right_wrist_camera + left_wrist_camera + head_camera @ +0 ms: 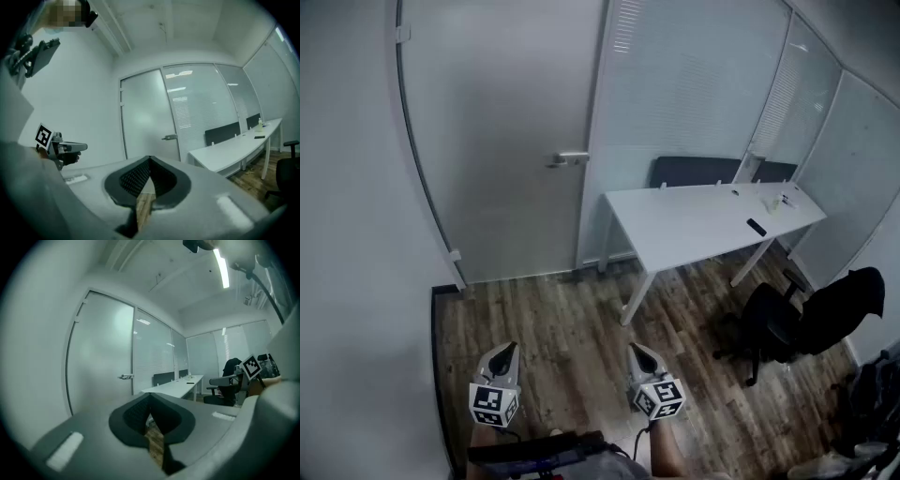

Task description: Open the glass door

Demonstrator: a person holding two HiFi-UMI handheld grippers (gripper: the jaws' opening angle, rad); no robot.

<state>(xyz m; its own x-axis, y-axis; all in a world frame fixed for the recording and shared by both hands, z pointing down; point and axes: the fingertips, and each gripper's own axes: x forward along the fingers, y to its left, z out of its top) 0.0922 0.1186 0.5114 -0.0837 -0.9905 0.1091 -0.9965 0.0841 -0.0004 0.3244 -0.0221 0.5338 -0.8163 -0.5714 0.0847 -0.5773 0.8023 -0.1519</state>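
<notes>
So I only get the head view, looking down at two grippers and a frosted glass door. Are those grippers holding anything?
Observer: No. The left gripper view shows the left gripper shut, with nothing between its jaws.
Operator: And the other one?
Observer: Its own view shows the right gripper shut and empty too.
Operator: Is the room's lighting on? I can't see the ceiling.
Observer: Yes, a ceiling strip light is lit overhead.

Frosted glass door (502, 141), metal handle (570, 158), wood-grain floor (572, 319), matt white table (694, 225)
</notes>
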